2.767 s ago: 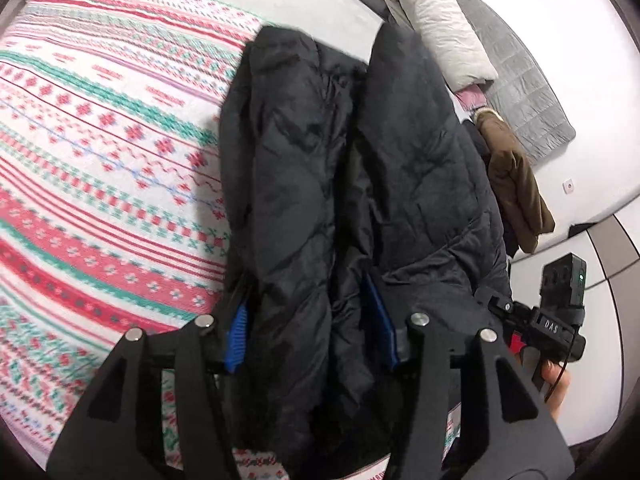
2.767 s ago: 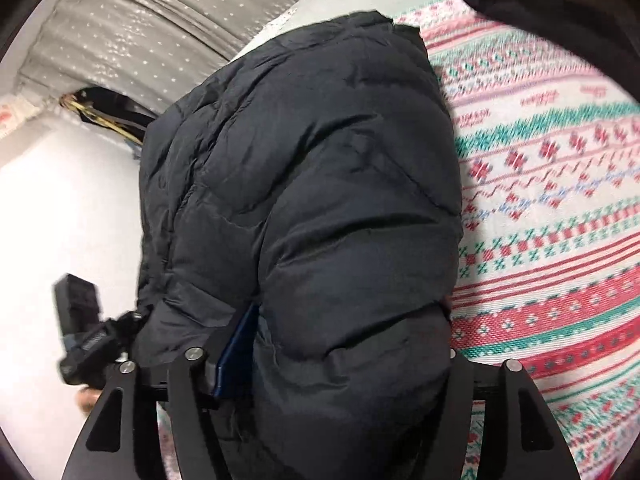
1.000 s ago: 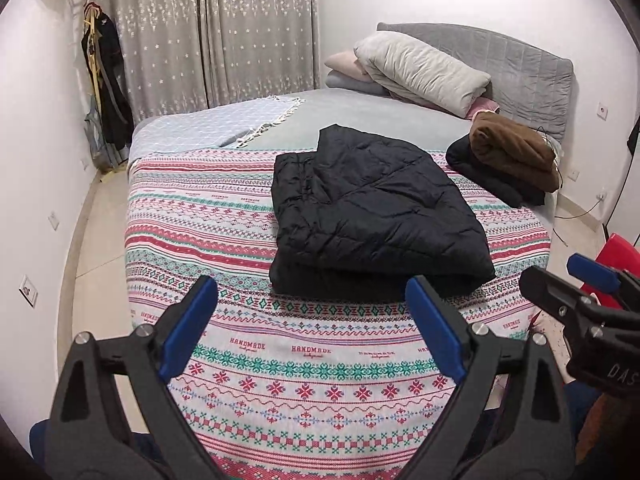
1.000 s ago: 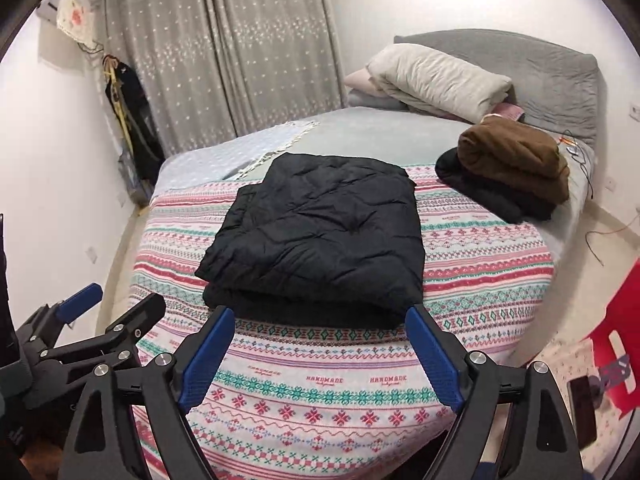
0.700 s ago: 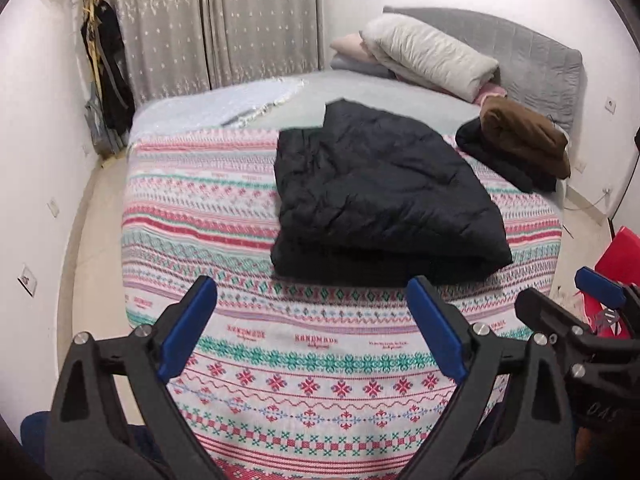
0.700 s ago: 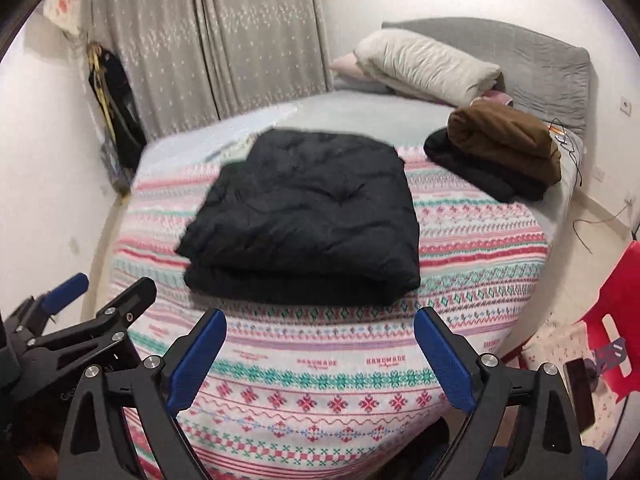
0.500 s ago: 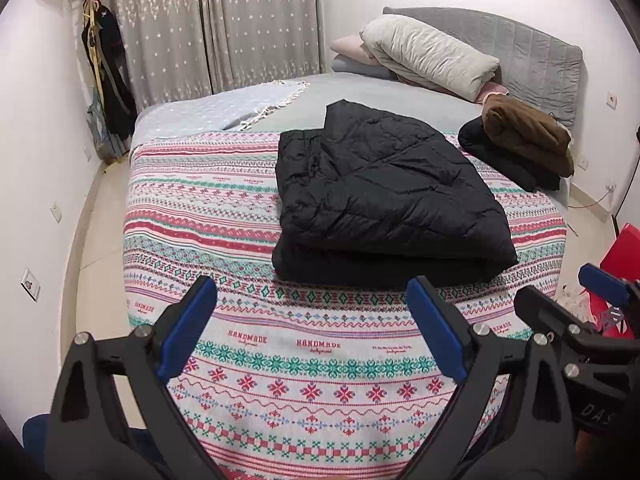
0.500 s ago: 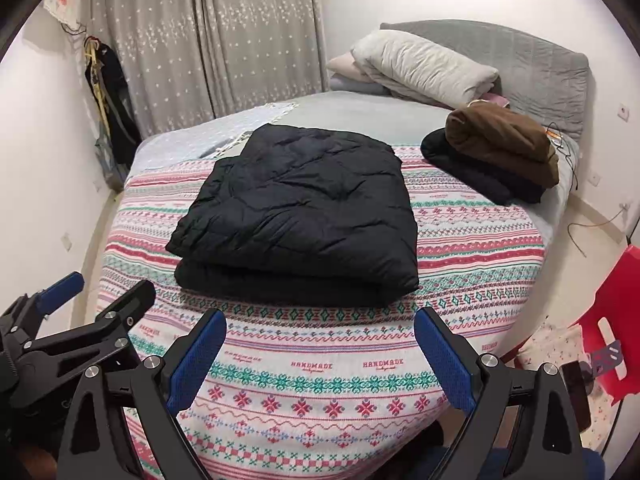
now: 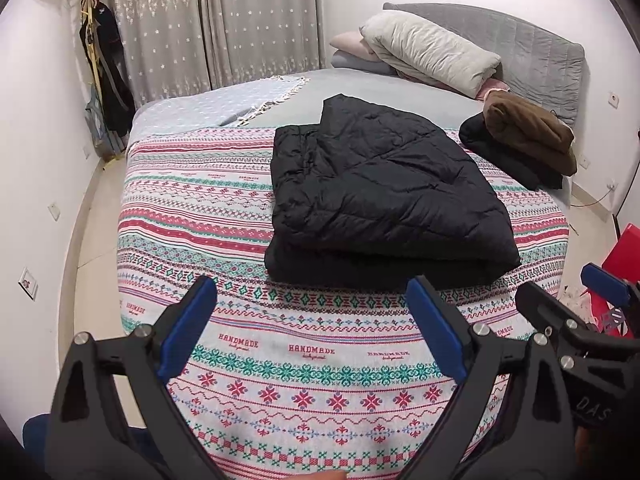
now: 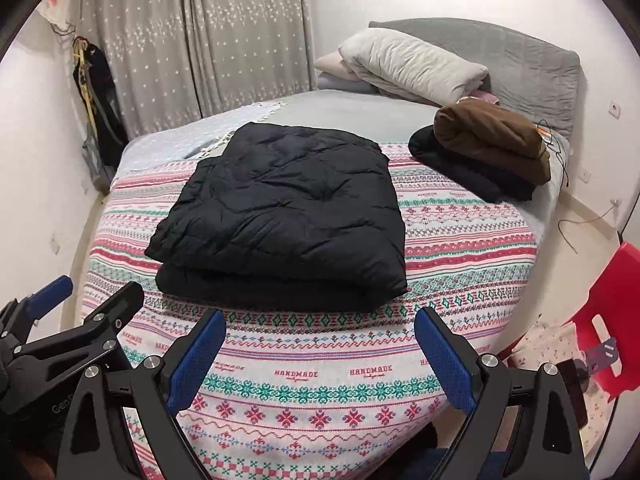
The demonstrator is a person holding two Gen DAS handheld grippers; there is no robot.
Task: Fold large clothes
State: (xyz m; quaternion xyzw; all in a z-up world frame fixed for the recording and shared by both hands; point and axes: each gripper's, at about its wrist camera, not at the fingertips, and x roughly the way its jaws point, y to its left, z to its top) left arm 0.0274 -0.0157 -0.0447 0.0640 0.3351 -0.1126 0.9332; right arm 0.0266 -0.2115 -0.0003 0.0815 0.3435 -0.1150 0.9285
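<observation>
Hovering side by side off the bedspread (image 9: 224, 216), left claw (image 9: 312, 316) and right claw (image 10: 320, 344), both spread wide, pointing at folded black jacket (image 10: 288, 208).

A black quilted jacket (image 9: 384, 196) (image 10: 284, 216) lies folded into a thick, roughly square bundle of stacked layers, flat on the striped bedspread (image 9: 192, 208) (image 10: 460, 240), at frame centre, its folded edge toward the cameras.
</observation>
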